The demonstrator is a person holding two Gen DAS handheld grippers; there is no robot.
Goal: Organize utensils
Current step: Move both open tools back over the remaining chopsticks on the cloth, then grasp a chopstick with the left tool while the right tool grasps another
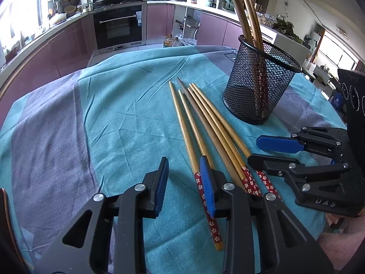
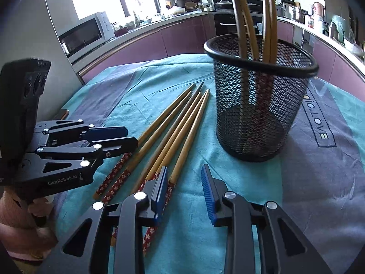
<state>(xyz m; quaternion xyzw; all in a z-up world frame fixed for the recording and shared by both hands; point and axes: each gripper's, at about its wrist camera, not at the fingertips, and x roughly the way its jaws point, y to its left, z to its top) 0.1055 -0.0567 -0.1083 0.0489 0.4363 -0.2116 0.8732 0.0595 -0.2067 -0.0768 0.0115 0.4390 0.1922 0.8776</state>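
Five chopsticks are laid side by side on the cloth, thin tips fanned toward twelve o'clock and red flowered handles turned toward the grippers at six o'clock, presumably so that each can be picked up by its thick end. In the right wrist view the same five are seen, slanting from seven toward one o'clock.

A mesh cup is stood upright on the cloth at about two o'clock of the bundle, near it but apart; it is judged to be the place meant for the chopsticks. Inside it three chopsticks are leaned against the rim, handles down and tips up, held so by the cup's wall. One cup is counted, and eight chopsticks in all.

The left gripper is held low over the handle ends with its jaws spread a little; its right pad overlaps a handle, but nothing lies between the pads, only bare cloth. The right gripper is held likewise at the bundle's right edge, jaws parted and empty, its left pad just beside the outermost handle. Two grippers are counted, each seen by the other's camera. A grip on a handle is judged to be the next step, with five chopsticks left to be moved.
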